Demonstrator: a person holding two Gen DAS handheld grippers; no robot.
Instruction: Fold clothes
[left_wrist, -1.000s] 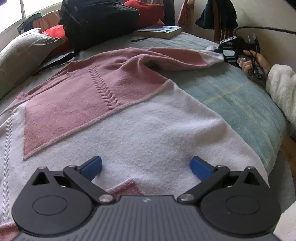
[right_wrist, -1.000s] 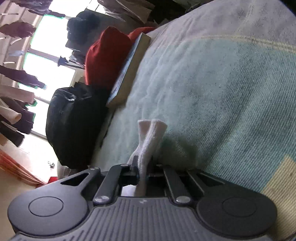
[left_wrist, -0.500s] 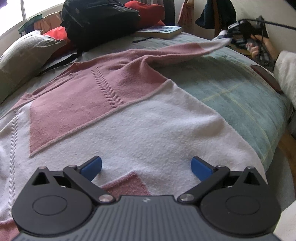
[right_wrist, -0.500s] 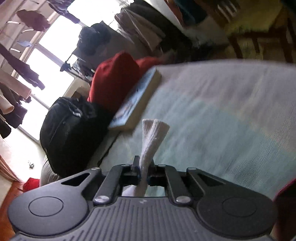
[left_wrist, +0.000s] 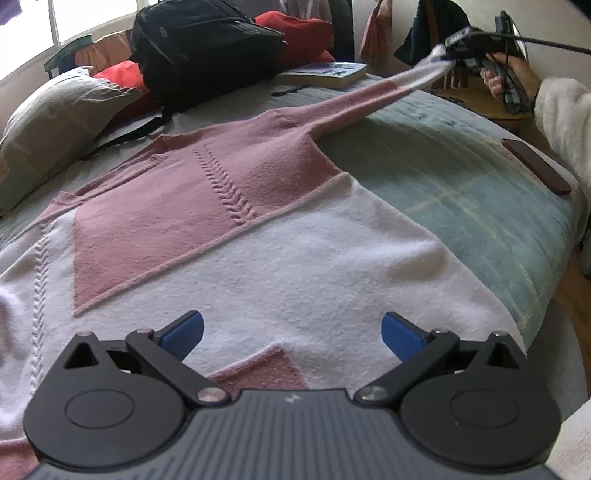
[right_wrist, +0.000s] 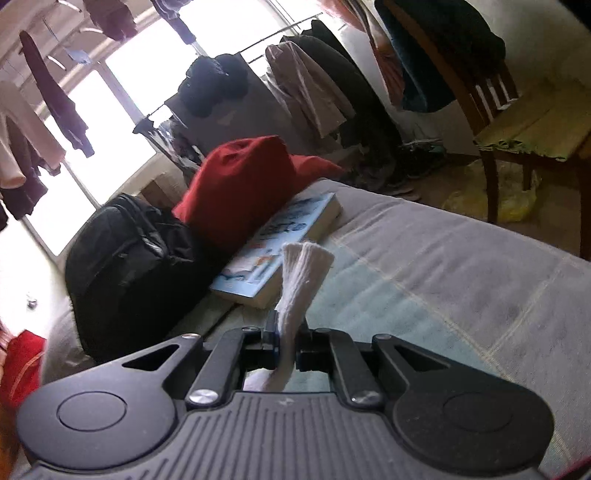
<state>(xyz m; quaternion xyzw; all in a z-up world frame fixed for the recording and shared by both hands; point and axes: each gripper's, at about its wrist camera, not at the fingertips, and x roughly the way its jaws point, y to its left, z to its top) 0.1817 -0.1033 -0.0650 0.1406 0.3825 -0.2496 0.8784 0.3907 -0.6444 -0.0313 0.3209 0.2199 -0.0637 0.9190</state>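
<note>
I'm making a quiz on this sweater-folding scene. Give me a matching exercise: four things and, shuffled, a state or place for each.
Things:
1. left hand-held gripper
2. right hand-held gripper
3. sleeve cuff
4. book

States:
a. shut on fabric
b. lies beside the red cushion
c. open above the sweater
d. pinched, lifted off the bed

Pairs: 1-c, 2-a, 3-d, 4-b

Black hand-held gripper, blue pads, silver screws, fluffy white sleeve
</note>
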